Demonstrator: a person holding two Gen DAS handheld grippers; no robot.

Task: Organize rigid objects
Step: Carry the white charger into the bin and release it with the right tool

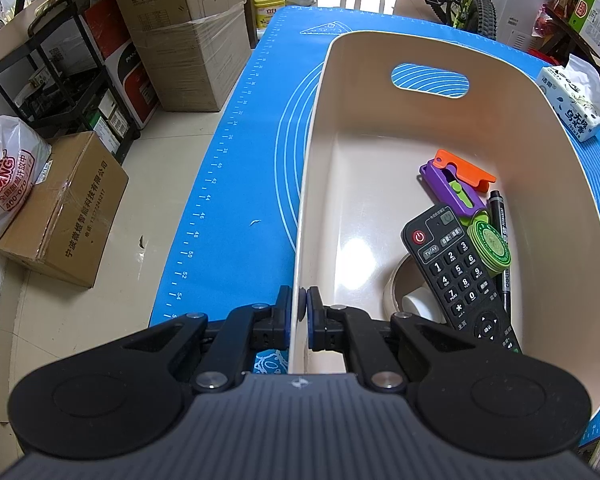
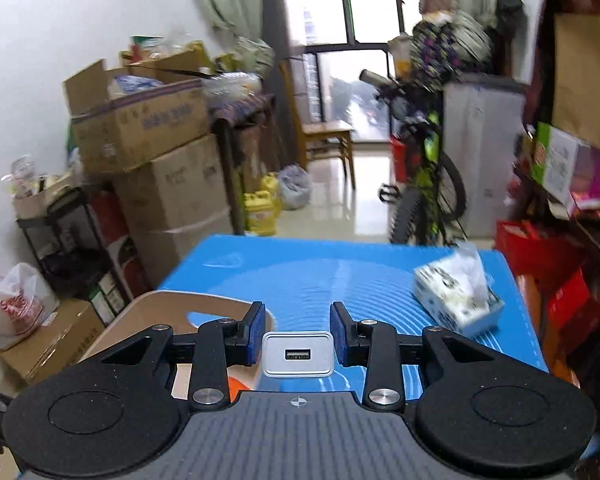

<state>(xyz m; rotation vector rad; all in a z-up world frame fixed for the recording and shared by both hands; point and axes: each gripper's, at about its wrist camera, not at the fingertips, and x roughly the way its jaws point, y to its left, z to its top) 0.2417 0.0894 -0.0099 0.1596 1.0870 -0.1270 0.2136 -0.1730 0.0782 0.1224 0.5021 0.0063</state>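
Note:
A cream plastic bin (image 1: 320,128) sits on the blue mat (image 1: 236,184). My left gripper (image 1: 301,304) is shut on the bin's left wall near its front corner. Inside the bin lie a black remote (image 1: 456,276), a green round disc (image 1: 490,242), a purple and orange toy (image 1: 456,178), a black marker (image 1: 502,236) and a white roll (image 1: 414,302). My right gripper (image 2: 298,334) is shut on a white USB charger (image 2: 297,354), held above the mat just right of the bin (image 2: 152,312).
A tissue pack (image 1: 572,100) lies on the mat's far right, also in the right wrist view (image 2: 458,300). Cardboard boxes (image 1: 188,40), a black rack (image 1: 60,76) and a bicycle (image 2: 424,176) stand beyond the table. The mat's left edge drops to the floor.

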